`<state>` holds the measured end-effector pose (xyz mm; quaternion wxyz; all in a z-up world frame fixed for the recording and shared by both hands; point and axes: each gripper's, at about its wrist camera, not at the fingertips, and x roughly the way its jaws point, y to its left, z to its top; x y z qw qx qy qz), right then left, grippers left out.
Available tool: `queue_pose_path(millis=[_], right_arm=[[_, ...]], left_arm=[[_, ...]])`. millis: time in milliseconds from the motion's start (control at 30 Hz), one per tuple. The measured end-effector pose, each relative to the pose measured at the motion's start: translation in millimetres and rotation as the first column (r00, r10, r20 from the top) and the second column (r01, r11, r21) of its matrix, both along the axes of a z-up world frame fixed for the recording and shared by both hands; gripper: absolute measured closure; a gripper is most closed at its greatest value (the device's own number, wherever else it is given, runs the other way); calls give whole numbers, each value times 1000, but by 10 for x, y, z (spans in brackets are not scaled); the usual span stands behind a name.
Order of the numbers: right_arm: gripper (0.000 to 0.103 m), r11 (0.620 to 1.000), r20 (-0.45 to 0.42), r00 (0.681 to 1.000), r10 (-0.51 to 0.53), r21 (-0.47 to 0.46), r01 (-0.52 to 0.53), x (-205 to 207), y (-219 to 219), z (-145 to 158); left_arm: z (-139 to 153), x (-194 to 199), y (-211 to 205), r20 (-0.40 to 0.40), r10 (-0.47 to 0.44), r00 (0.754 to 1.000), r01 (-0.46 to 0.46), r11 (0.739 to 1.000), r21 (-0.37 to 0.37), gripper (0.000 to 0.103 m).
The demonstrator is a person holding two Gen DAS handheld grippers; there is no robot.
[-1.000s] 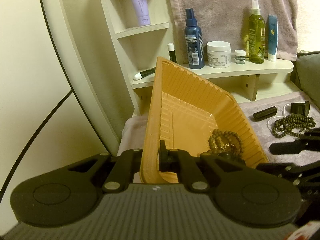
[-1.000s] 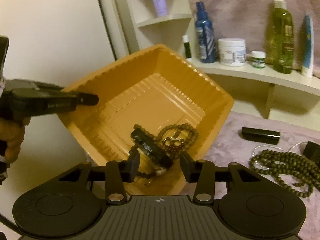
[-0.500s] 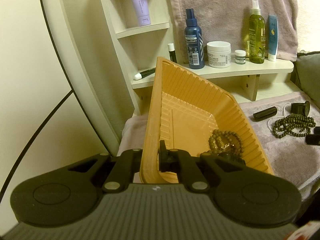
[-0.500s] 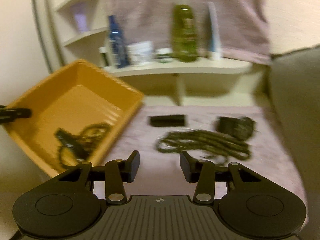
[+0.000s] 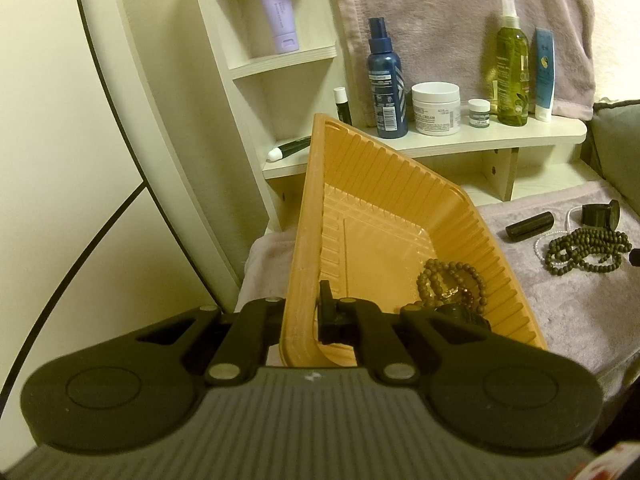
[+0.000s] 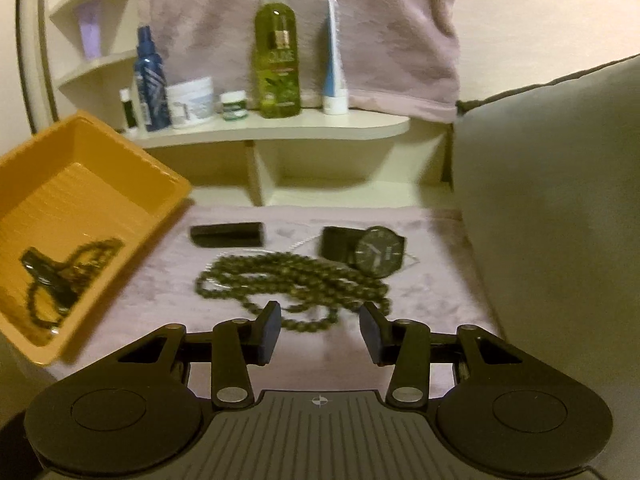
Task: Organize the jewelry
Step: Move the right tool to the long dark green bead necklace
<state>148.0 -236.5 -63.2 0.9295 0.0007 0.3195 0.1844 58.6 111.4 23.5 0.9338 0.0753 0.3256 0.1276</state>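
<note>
My left gripper is shut on the near wall of an orange tray and holds it tilted. In the tray lie a brown bead bracelet and a dark item, seen also in the right wrist view. My right gripper is open and empty, just in front of a long green bead necklace on the mauve cloth. Behind the necklace lie a black watch and a black tube. A thin white strand lies under the necklace.
A cream shelf at the back holds a blue spray bottle, a white jar, a green bottle and tubes. A grey-green cushion rises on the right. A mauve towel hangs behind.
My right gripper has swung right, away from the tray, and now faces the necklace and watch on the cloth. It has stayed open. The left gripper and tray have not moved.
</note>
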Motion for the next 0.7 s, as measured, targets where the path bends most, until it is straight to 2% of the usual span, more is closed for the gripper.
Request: queue_pose_path(millis=[367, 600, 700], right_arm=[[58, 996, -11, 1000, -25, -88, 24, 322, -98, -176], [58, 995, -31, 1000, 2, -103, -5, 502, -59, -280], [63, 996, -39, 999, 5, -94, -9, 550, -39, -312]], left_arm=[[-8, 5, 11, -3, 1, 1000, -1, 1000, 0, 98], [-15, 8, 23, -4, 1, 1000, -1, 1000, 2, 98], [-16, 9, 25, -6, 0, 1000, 0, 1000, 2, 98]])
